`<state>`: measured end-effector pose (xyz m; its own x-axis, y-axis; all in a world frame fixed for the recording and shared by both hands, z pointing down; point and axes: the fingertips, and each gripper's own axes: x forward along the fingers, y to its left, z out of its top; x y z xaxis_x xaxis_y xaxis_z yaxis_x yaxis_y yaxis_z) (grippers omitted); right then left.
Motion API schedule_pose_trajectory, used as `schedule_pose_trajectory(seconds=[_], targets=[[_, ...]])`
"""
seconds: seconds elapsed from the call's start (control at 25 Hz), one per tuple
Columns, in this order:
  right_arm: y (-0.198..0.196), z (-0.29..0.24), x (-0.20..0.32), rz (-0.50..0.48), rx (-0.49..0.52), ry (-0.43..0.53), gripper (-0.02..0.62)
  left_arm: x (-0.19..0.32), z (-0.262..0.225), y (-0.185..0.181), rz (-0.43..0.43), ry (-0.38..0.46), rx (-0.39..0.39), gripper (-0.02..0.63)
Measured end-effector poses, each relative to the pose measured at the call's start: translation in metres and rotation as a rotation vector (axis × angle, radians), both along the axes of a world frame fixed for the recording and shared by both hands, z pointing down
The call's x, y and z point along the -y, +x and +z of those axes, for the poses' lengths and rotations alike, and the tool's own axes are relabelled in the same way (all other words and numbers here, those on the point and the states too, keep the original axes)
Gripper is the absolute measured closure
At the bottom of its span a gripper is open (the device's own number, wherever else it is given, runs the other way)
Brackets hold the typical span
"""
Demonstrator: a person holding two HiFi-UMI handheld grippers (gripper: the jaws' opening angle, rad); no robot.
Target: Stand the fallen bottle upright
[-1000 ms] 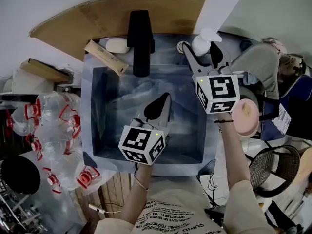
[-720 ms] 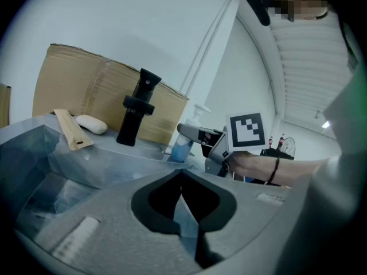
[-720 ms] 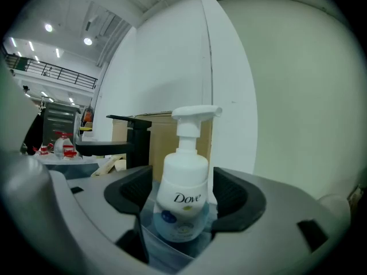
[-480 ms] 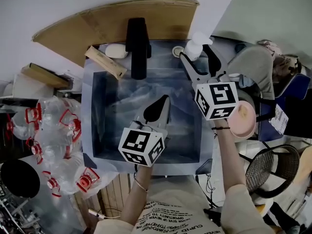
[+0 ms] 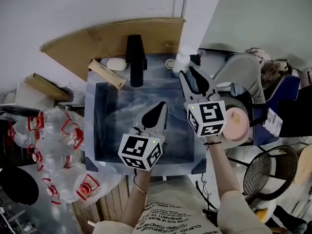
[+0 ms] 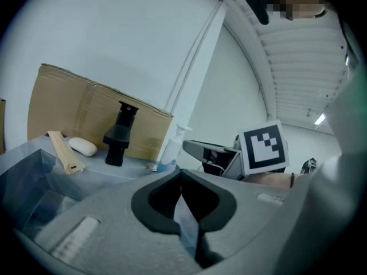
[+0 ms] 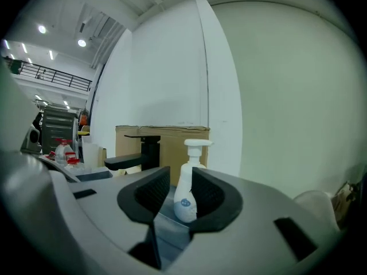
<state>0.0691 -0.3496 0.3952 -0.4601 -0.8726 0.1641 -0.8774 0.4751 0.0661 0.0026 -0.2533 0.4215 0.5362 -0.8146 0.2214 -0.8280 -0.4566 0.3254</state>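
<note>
The white pump bottle [image 5: 181, 62] stands upright on the sink's back right ledge, next to the wall; it also shows in the right gripper view [image 7: 186, 195] and the left gripper view [image 6: 172, 148]. My right gripper [image 5: 189, 72] is just short of the bottle and points at it. Its jaws are closing with nothing between them, and the bottle stands free beyond the tips [image 7: 180, 169]. My left gripper [image 5: 162, 105] hovers over the basin, shut and empty [image 6: 181, 173].
A steel sink [image 5: 97, 130] lies below both grippers. On its back ledge are a black faucet [image 5: 136, 57], a soap bar [image 5: 116, 63] and a wooden block [image 5: 106, 74]. Cardboard [image 5: 97, 40] leans behind. Clear red-capped bottles [image 5: 53, 145] pile at left, and a pink bowl [image 5: 235, 126] sits at right.
My right gripper has drawn back from the bottle, its jaws first wider and now narrower. The bottle stays upright on the ledge. My left gripper has risen a little.
</note>
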Motion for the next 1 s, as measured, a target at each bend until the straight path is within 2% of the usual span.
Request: schedule_pose_trajectory(seconds=[0.12, 0.24, 0.64, 1.0], targets=[[-0.001, -0.006, -0.012, -0.001, -0.016, 0.004, 0.533, -0.003, -0.012, -0.003, 0.003, 0.025, 0.01, 0.583], [-0.001, -0.013, -0.025, -0.005, -0.016, 0.004, 0.573, -0.006, -0.025, -0.009, 0.002, 0.052, 0.025, 0.583], [-0.004, -0.024, -0.068, -0.067, 0.039, -0.051, 0.589, -0.02, -0.056, -0.034, 0.0, 0.119, 0.075, 0.583], [0.001, -0.037, -0.102, -0.099, 0.111, -0.063, 0.591, -0.036, -0.075, -0.049, 0.009, 0.168, 0.108, 0.583]])
